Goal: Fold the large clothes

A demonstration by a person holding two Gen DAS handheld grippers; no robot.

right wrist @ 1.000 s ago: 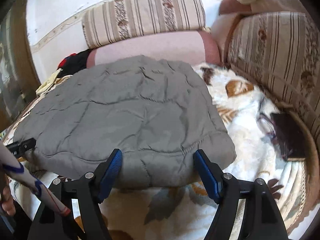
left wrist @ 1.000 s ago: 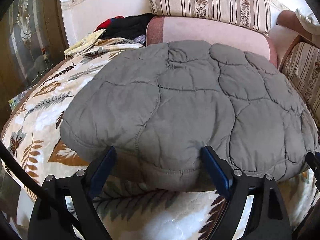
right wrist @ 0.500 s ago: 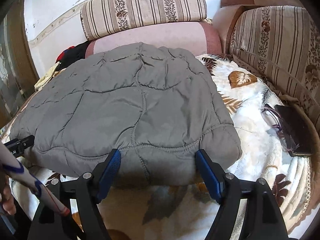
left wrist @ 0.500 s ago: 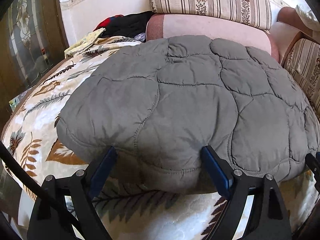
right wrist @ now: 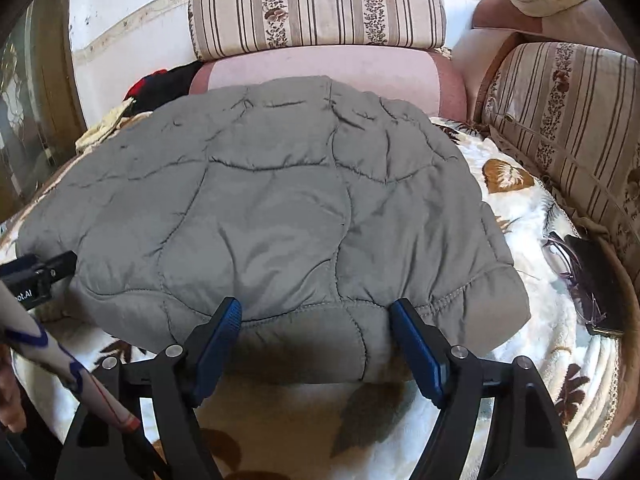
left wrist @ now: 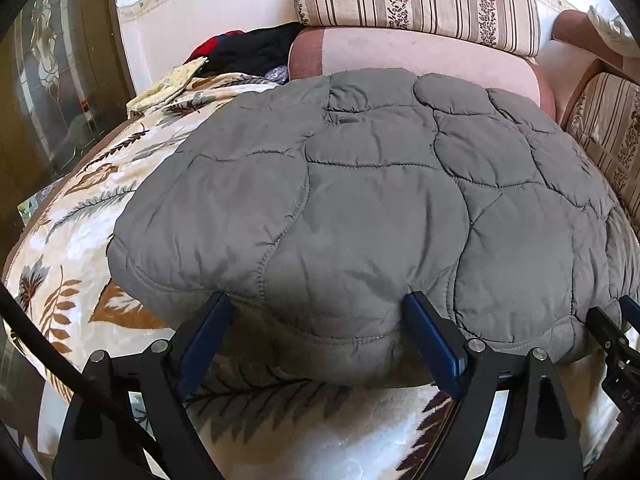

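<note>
A grey quilted jacket (left wrist: 380, 208) lies folded into a thick pad on the leaf-patterned blanket (left wrist: 80, 232) of a sofa. It also shows in the right wrist view (right wrist: 272, 216). My left gripper (left wrist: 318, 312) is open, its blue-padded fingers on either side of the jacket's near hem towards the left. My right gripper (right wrist: 314, 314) is open, its fingers on either side of the near hem towards the right. Neither gripper holds the cloth.
Striped cushions (left wrist: 416, 0) and a pink bolster (left wrist: 416, 56) line the back. Dark and red clothes (left wrist: 248, 52) are piled at the back left. Glasses on a dark case (right wrist: 576, 280) lie right of the jacket. A striped cushion (right wrist: 568, 120) stands at right.
Both grippers have drawn slightly closer to the jacket's near hem and stay open. The jacket has settled flat on the blanket.
</note>
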